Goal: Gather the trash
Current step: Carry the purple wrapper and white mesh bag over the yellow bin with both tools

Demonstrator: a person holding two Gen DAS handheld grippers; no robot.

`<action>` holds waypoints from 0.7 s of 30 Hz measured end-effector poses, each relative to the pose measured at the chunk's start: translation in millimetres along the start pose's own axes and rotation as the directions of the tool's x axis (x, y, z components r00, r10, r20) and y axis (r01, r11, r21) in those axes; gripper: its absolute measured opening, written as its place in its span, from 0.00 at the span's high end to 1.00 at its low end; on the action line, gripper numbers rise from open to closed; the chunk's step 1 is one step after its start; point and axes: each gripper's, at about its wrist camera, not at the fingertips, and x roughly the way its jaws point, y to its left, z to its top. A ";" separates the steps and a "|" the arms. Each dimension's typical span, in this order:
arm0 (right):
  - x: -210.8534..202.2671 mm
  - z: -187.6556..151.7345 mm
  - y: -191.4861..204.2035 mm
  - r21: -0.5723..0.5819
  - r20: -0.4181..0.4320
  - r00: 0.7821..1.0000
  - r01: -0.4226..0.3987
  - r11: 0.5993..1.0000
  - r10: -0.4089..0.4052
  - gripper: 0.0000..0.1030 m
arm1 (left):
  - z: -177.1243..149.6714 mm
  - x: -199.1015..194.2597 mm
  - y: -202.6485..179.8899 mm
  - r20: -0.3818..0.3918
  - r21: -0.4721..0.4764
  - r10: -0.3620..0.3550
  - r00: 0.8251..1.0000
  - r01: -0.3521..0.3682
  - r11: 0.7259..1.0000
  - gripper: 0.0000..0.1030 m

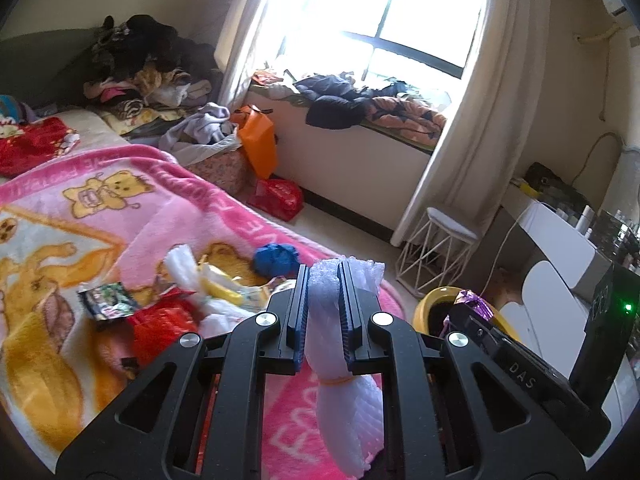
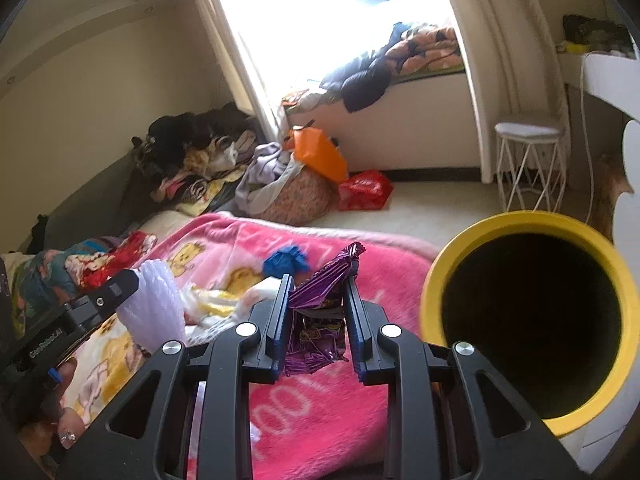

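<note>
A pink cartoon-bear blanket (image 1: 120,216) covers the bed, and just beside its edge stands a yellow-rimmed bin (image 2: 532,320), dark inside with no contents visible. The left gripper (image 1: 323,312) is clamped on a white foam-net sleeve (image 1: 344,380) and the right gripper (image 2: 316,320) on a crumpled purple snack wrapper (image 2: 320,312), both lifted clear of the blanket and neither dropped in yet. Left to collect, as I judge it: a red wrapper (image 1: 160,320), a dark snack packet (image 1: 108,300), white-and-yellow scraps (image 1: 212,284) and a crumpled blue piece (image 1: 276,258), so the job looks early.
</note>
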 end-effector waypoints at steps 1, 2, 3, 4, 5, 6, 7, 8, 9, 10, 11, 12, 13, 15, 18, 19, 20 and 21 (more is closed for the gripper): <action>-0.9 -0.3 -1.9 0.000 0.007 1.000 0.008 1.000 -0.008 0.77 | 0.4 1.0 -3.7 0.000 0.004 -0.005 1.000 0.005 1.000 0.90; -2.5 0.7 -5.7 0.002 0.014 1.000 0.018 1.000 -0.018 0.77 | 0.4 1.3 -6.5 0.002 0.006 -0.008 1.000 0.008 1.000 0.90; -3.7 1.5 -9.7 0.006 0.019 0.999 0.026 1.000 -0.026 0.77 | 0.5 1.7 -10.3 0.004 0.010 -0.012 1.000 0.012 1.000 0.90; -4.4 2.3 -14.0 0.011 0.026 0.999 0.039 0.999 -0.039 0.77 | 0.1 1.4 -13.5 0.006 0.012 -0.014 1.000 0.014 1.000 0.90; -5.8 2.0 -17.0 0.017 0.030 0.998 0.048 0.999 -0.049 0.77 | 0.3 2.0 -16.5 0.007 0.014 -0.019 1.000 0.019 1.000 0.90; -6.4 2.3 -21.0 0.022 0.032 0.998 0.057 0.998 -0.058 0.77 | 0.9 3.2 -19.4 0.006 0.018 -0.024 1.000 0.023 1.000 0.90; -7.4 3.3 -25.9 0.028 0.036 0.997 0.069 0.997 -0.070 0.77 | 1.1 4.7 -22.7 0.006 0.021 -0.025 1.000 0.025 0.999 0.90; -8.3 4.1 -30.6 0.034 0.039 0.996 0.077 0.996 -0.078 0.77 | 1.4 6.4 -25.3 0.006 0.025 -0.028 1.000 0.028 0.999 0.90; -8.9 4.8 -33.8 0.042 0.042 0.995 0.084 0.996 -0.086 0.77 | 1.2 7.6 -28.5 0.007 0.031 -0.031 1.000 0.031 0.999 0.90; -9.9 5.8 -38.9 0.052 0.045 0.994 0.095 0.994 -0.098 0.77 | 1.2 9.1 -31.9 0.007 0.037 -0.032 0.999 0.032 0.999 0.90; -10.7 6.7 -44.0 0.061 0.046 0.993 0.104 0.993 -0.107 0.77 | 1.6 9.0 -33.4 0.007 0.039 -0.034 0.999 0.034 0.999 0.90; -10.7 6.3 -46.8 0.067 0.048 0.993 0.109 0.992 -0.112 0.77 | 1.7 10.0 -35.8 0.007 0.042 -0.036 0.999 0.036 0.998 0.90; -11.8 7.1 -51.1 0.076 0.051 0.991 0.118 0.990 -0.123 0.77 | 1.4 11.1 -38.1 0.007 0.044 -0.037 0.999 0.036 0.998 0.90; -13.3 7.8 -59.2 0.082 0.056 0.988 0.139 0.987 -0.144 0.77 | 1.2 14.5 -42.5 0.007 0.049 -0.040 0.999 0.039 0.998 0.90; -14.3 6.8 -66.3 0.093 0.059 0.984 0.165 0.982 -0.171 0.77 | 1.6 19.4 -49.1 0.010 0.050 -0.041 0.999 0.041 0.998 0.90; -15.2 5.6 -71.4 0.099 0.058 0.981 0.176 0.979 -0.183 0.77 | 1.9 20.7 -51.8 0.012 0.049 -0.041 0.999 0.040 0.998 0.90; -15.5 6.1 -74.3 0.103 0.058 0.980 0.182 0.978 -0.188 0.77 | 2.4 22.9 -54.8 0.012 0.046 -0.041 0.999 0.041 0.998 0.90; -16.3 6.2 -77.3 0.107 0.059 0.979 0.190 0.976 -0.197 0.77 | 2.7 25.5 -58.7 0.013 0.046 -0.044 0.999 0.043 0.998 0.90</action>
